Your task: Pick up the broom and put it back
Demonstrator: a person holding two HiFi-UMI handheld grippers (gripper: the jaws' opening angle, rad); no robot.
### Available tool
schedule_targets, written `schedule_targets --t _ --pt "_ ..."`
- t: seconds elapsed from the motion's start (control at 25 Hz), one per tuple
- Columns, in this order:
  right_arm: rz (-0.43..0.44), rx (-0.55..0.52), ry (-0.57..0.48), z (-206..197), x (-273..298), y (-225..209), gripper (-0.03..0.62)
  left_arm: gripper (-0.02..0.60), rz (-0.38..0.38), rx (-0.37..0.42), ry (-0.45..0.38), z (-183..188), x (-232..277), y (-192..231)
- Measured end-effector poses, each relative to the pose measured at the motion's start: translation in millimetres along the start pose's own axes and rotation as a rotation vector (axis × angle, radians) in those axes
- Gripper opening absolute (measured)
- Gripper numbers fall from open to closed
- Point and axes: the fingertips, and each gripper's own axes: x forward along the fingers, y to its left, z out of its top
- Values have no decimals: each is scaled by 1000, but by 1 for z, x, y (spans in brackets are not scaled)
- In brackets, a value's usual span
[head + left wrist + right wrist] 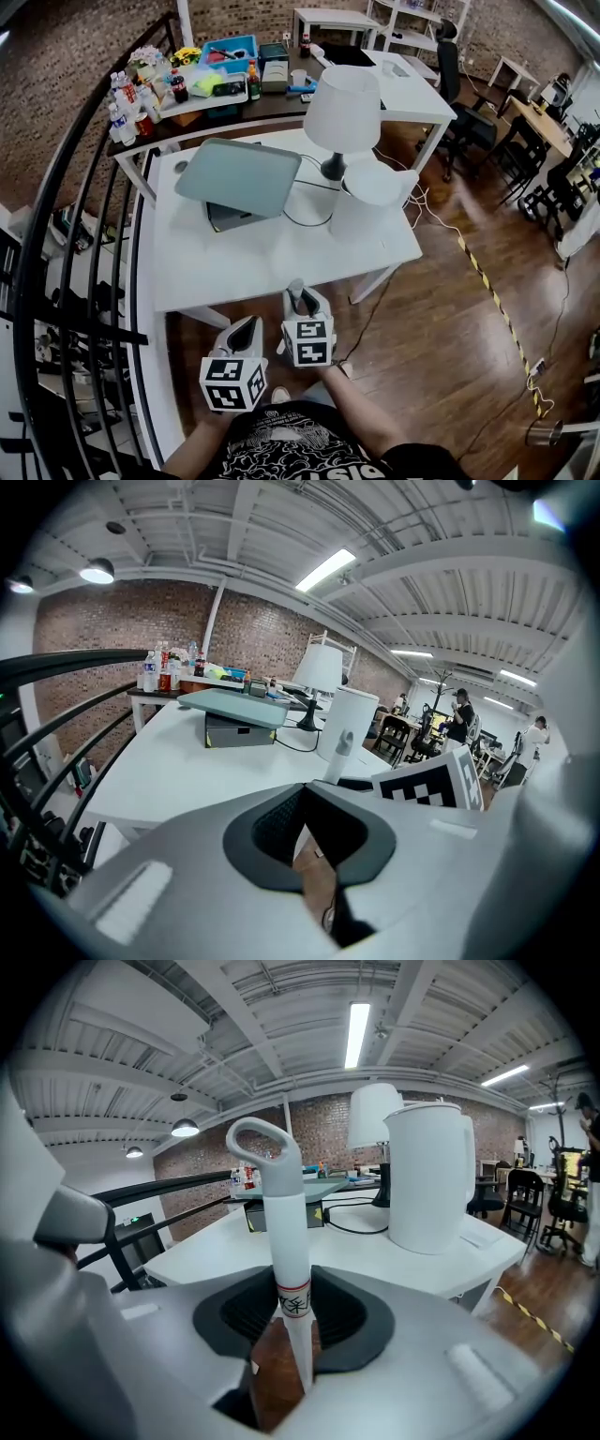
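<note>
The broom shows only as its white handle (286,1232) with a loop at the top, standing upright just in front of the white table's near edge. My right gripper (292,1302) is shut on this handle, its dark pads pressing on both sides just below a red-edged label. In the head view the handle's tip (295,292) pokes up out of the right gripper (302,305). My left gripper (251,323) hovers just left of it, jaws together with nothing held. In the left gripper view the gripper (302,794) has the handle (342,747) ahead to its right. The broom's head is hidden.
The white table (234,272) carries a grey slab on a box (239,176), a white lamp (342,108), a white kettle-like vessel (375,187) and cables. A black railing (84,234) curves along the left. Wooden floor with striped tape (487,281) lies to the right.
</note>
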Motion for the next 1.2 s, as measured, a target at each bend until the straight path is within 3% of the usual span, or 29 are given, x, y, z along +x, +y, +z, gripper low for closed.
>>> schedule_targets --t 0.32,0.88,1.2 --pt "-22 23 -46 4 -34 5 101 6 -40 17 -24 1 -8 -6" --pt "-32 -38 -231 75 -116 27 101 6 -108 86 -104 18 -20 -33" --pt "-94 -22 -257 81 -143 8 101 6 -172 90 -109 24 -17 -59"
